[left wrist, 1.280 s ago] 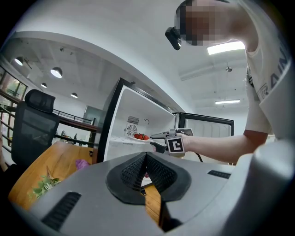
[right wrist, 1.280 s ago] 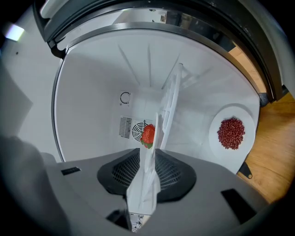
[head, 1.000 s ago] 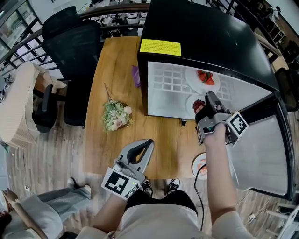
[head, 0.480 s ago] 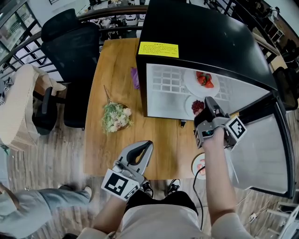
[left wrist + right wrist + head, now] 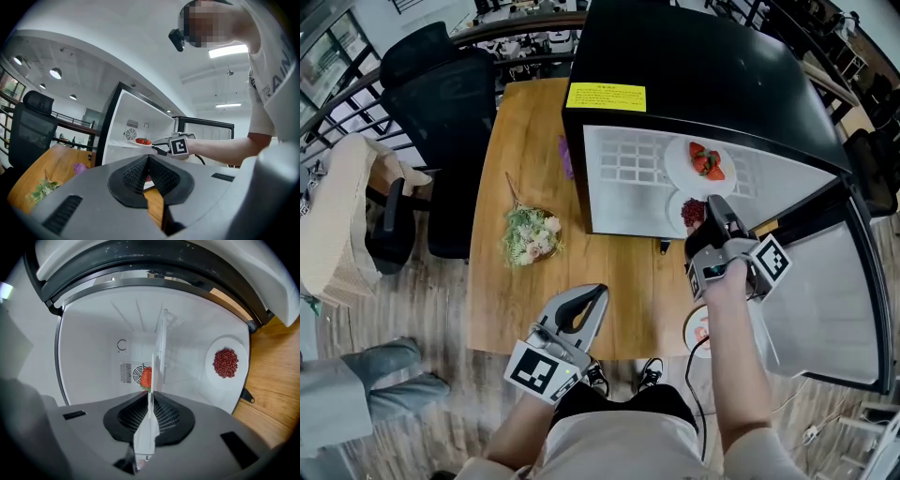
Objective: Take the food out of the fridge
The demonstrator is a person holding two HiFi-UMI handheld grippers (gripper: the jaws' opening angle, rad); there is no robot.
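Where right tool [image 5: 150, 401] clamps: white plate [image 5: 679, 174], red strawberries [image 5: 704, 161].

A fridge [image 5: 703, 75] is standing on the right rear part of a table [image 5: 628, 281], with its door [image 5: 825, 309] hanging open to the right. Inside, a plate of strawberries [image 5: 675, 167] is sitting on the upper shelf, above a plate of beans [image 5: 677, 208]. The right gripper [image 5: 719, 204] is clamping the upper plate's near rim. Left of the fridge a flower bunch [image 5: 530, 234] is lying mid-table. A third plate [image 5: 688, 330] is sitting at the table's front edge. A chair [image 5: 441, 94] is standing behind the left rear corner.
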